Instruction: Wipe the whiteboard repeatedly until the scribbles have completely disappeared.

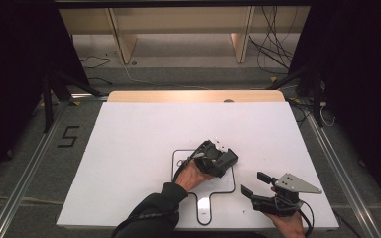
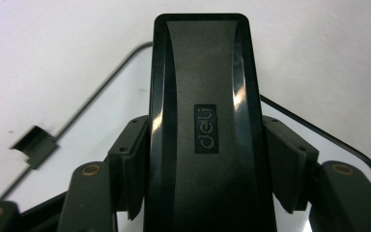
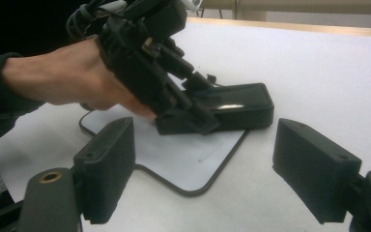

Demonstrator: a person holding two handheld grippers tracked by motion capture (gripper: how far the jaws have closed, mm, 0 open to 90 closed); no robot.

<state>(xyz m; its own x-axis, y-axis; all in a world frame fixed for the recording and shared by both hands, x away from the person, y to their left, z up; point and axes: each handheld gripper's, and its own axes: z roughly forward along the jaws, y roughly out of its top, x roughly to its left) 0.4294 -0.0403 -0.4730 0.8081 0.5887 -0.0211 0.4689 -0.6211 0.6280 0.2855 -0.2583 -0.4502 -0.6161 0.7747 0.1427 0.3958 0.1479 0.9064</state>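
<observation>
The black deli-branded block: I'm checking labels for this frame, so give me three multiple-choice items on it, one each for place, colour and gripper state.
1. Where is the black block?
A. over the outlined white board
B. on the floor
C. on the wooden shelf

2. What colour is the tabletop?
A. green
B. white
C. red

3. How does the right gripper stand?
A. shut on the block
B. shut on a cable
C. open, holding nothing

Key: 1 A, the left gripper clamps it above the board; 2 B, plain white surface; 3 C, its jaws stand wide apart.
</observation>
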